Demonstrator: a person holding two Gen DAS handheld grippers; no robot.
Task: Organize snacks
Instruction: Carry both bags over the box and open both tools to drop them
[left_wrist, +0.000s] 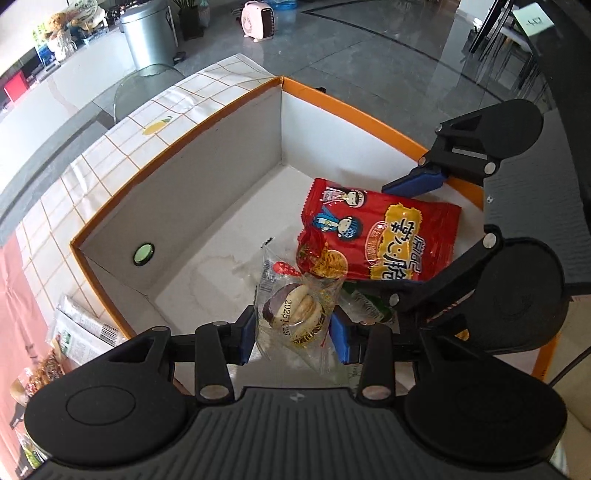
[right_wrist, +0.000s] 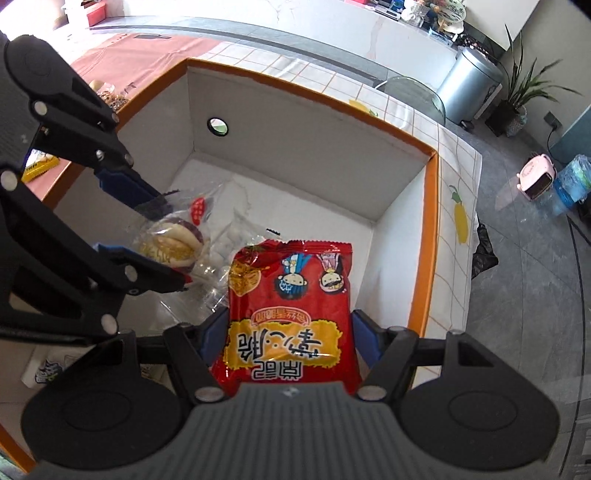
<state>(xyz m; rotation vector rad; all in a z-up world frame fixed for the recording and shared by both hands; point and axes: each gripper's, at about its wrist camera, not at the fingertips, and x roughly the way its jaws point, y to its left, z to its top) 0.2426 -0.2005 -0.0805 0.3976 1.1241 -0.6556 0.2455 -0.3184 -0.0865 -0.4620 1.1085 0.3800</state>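
Fingers of our left gripper (left_wrist: 295, 325) pinch the clear-wrapped bun (left_wrist: 295, 314), our right gripper (right_wrist: 282, 332) clamps the red noodle packet (right_wrist: 291, 295) across its width, both hanging just inside the orange-rimmed box (right_wrist: 430, 229), floor directly below.

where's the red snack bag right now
The red snack bag is clamped in the right gripper over the orange-rimmed box, beside the clear-wrapped pastry in the left gripper.
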